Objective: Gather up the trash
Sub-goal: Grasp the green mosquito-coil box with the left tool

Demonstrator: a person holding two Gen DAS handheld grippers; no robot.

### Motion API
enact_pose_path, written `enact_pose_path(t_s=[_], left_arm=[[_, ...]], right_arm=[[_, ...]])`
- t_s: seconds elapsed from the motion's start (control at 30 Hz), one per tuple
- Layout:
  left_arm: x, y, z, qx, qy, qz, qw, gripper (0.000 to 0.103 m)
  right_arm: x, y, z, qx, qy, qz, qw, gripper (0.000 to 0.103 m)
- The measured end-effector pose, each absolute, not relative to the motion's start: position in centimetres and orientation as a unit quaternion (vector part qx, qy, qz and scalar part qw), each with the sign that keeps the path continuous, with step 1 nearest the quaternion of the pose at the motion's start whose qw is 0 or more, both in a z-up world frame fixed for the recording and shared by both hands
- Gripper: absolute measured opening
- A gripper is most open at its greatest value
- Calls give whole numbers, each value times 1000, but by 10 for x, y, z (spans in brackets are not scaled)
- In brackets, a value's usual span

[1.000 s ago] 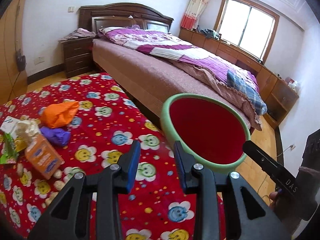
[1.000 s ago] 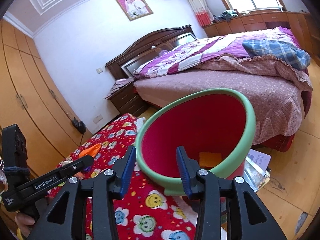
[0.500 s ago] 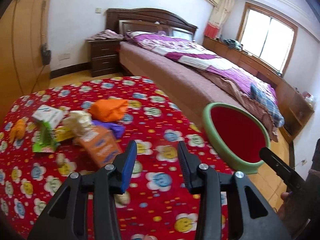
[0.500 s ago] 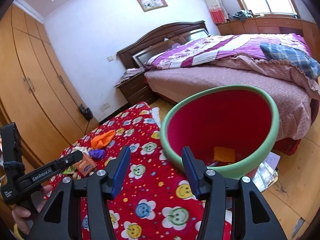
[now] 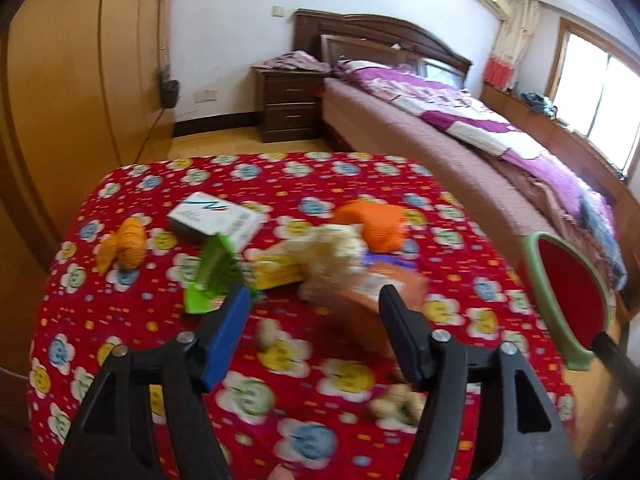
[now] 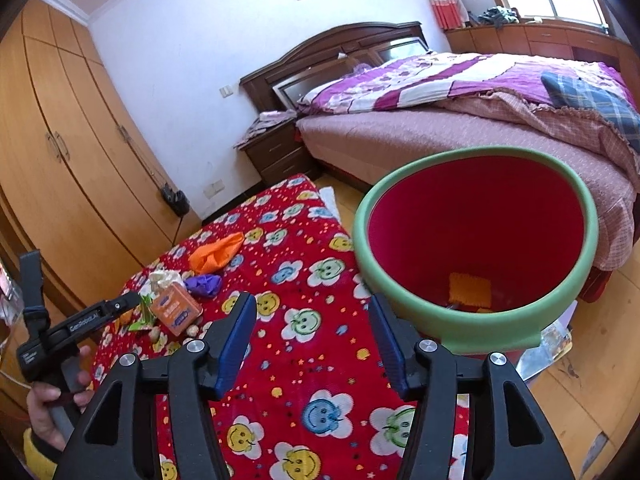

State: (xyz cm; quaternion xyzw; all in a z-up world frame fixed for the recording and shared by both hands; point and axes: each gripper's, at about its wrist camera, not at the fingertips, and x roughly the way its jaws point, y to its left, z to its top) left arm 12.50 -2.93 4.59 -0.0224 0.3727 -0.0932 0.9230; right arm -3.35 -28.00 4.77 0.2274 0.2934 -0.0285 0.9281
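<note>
Trash lies on the red flowered tablecloth (image 5: 140, 320): an orange carton (image 5: 380, 300), a crumpled white tissue (image 5: 332, 248), a yellow packet (image 5: 276, 272), a green wrapper (image 5: 212, 276), a white box (image 5: 216, 220), an orange bag (image 5: 380, 224) and an orange peel (image 5: 128, 244). My left gripper (image 5: 314, 332) is open and empty, just in front of the pile. My right gripper (image 6: 312, 340) is open and empty over the cloth, left of the red bin with a green rim (image 6: 472, 332). The bin (image 5: 560, 296) holds an orange wrapper (image 6: 470, 294).
A bed (image 6: 460, 120) with a purple quilt stands behind the table and bin. A dark nightstand (image 5: 292, 108) is beside it, wooden wardrobes (image 6: 60, 140) on the left. Small nuts (image 5: 396, 404) lie on the cloth near my left gripper.
My left gripper has swung left from the bin to face the trash pile and opened wider. My right gripper has opened wider and drawn back a little from the bin.
</note>
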Motion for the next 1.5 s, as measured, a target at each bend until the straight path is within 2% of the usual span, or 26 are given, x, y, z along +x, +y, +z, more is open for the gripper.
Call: enact_pose_path(t_s=[0.13,0.3,0.73,1.17,1.27,1.33,1.5], left_arm=[[141,-15,33,1,383,-68,921,78],[155,-8,18,31,400,-56,914,80],[180,15,-2,-5,424,-68,903,80],[196,12,-15,11,441,-66,895,80],[196,11,-15,15,440,-61,896,76],[195,9,-13,20,436,-67,897,68],[183,11,-6,20,427,-77,901,67]], right_arm=[[-29,-275,44,223,301,-29,927,60],[-21,-266,42,219,314,-24,924,60],[-8,-247,41,200,332,-23,922,60],[2,-236,37,194,345,-14,918,60],[3,-234,37,192,346,-12,918,60],[5,-232,38,190,347,-9,918,60],[11,-218,42,173,348,7,921,60]])
